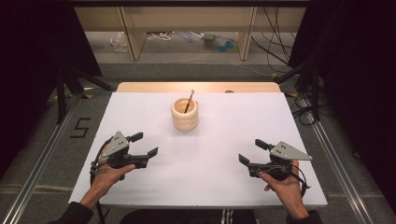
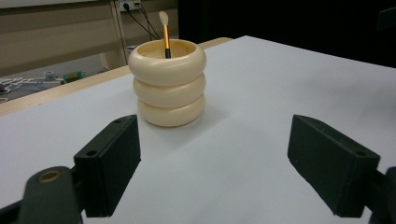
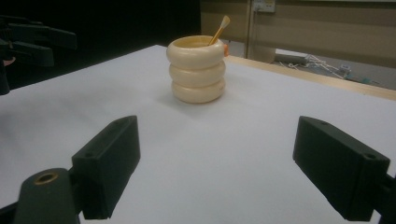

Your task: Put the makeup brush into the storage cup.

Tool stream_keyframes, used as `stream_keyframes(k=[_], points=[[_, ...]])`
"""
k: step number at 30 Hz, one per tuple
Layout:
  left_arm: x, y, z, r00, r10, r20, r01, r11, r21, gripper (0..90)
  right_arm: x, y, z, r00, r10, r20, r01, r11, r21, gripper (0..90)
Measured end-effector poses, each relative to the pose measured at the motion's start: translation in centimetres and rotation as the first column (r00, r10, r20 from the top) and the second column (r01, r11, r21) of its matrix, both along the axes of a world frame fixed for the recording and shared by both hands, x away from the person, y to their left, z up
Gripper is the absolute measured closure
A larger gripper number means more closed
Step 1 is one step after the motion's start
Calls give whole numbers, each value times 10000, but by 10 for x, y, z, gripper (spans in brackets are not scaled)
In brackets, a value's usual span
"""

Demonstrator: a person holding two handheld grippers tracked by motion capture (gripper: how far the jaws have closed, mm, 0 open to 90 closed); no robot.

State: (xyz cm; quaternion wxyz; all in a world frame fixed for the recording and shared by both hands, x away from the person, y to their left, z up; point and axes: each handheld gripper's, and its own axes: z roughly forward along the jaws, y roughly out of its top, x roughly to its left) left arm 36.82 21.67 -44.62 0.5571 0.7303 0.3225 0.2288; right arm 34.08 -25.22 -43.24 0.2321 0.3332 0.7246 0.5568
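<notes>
A cream ribbed holder [image 1: 185,114] shaped like three stacked rings stands upright at the middle of the white table [image 1: 219,154], toward its far side. A thin brush [image 1: 188,101] leans inside it, bristle end up. The left gripper view has the holder [image 2: 167,86] and its brush [image 2: 165,35] ahead, well beyond the jaws. From the right gripper view the holder [image 3: 196,75] and the brush [image 3: 219,29] also sit far ahead. My left gripper [image 1: 145,144] rests open near the front left, empty. Over at the front right, my right gripper [image 1: 251,151] is open and empty too.
A wooden strip [image 1: 196,87] runs along the table's far edge. Beyond it are wooden furniture legs [image 1: 131,35], cables and small clutter on the floor. Dark stands flank the table on both sides. A metal rail [image 1: 336,163] lies to the right.
</notes>
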Motion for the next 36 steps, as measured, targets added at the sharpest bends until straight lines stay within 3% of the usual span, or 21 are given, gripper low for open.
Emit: stream_keyframes(k=[2, 3, 4, 8, 9, 11, 12, 15, 16, 21, 22, 23, 31, 33, 36], points=[[-1, 2, 0, 10000, 0, -15, 0, 10000, -27, 172, -2, 1, 1, 9994, -17, -336, 18, 10000, 35, 157], [-1, 2, 0, 10000, 0, -15, 0, 10000, -27, 172, -2, 1, 1, 9994, -17, -336, 18, 10000, 35, 157], [-2, 2, 0, 10000, -14, 8, 14, 10000, -96, 171, -1, 0, 0, 10000, -32, -23, 32, 10000, -42, 157], [-5, 2, -2, 10000, -47, -67, 46, 10000, -82, 171, -1, 0, 0, 10000, -80, -25, 80, 9999, -65, 158], [-5, 2, -2, 10000, -47, -67, 46, 10000, -82, 171, -2, 1, 1, 9997, -83, -215, 82, 10000, -21, 157], [-7, 2, -3, 9999, -146, -85, 146, 9999, 3, 170, 0, 1, 0, 10000, -37, 49, 37, 10000, 42, 157], [-8, 1, -3, 9998, -139, -123, 138, 9999, -59, 170, -2, 2, 0, 9997, 2, -256, 2, 9999, 154, 158], [-9, 2, -3, 9998, -166, -88, 166, 9999, 8, 168, -2, 2, 0, 9996, 4, -271, 0, 9999, 157, 158], [-10, 2, -4, 9999, -113, -102, 112, 9999, -69, 168, 0, 1, 0, 10000, -50, 66, 50, 10000, 33, 157], [-12, 6, -6, 9998, -21, -200, 20, 10000, -37, 166, 0, 2, 0, 10000, -42, 46, 42, 10000, 32, 157], [-12, 7, -7, 9999, -41, -163, 40, 10000, -47, 166, -2, 2, 0, 9997, 10, -231, -6, 9999, 136, 158], [-13, 7, -7, 9998, -4, -179, 3, 10000, -67, 166, 0, 2, 0, 10000, -42, 48, 42, 10000, 24, 158], [-15, 7, -7, 9999, 81, -144, -83, 9999, -151, 166, -1, 1, 0, 10000, -31, -13, 31, 10000, -67, 157], [-15, 8, -7, 9999, 110, -105, -111, 9998, -157, 166, -2, 0, 2, 9997, -127, -204, 120, 9993, -344, 158], [-14, 8, -7, 9999, 102, -69, -103, 9999, -123, 166, -2, 0, 1, 9997, -121, -208, 113, 9993, -361, 158]])
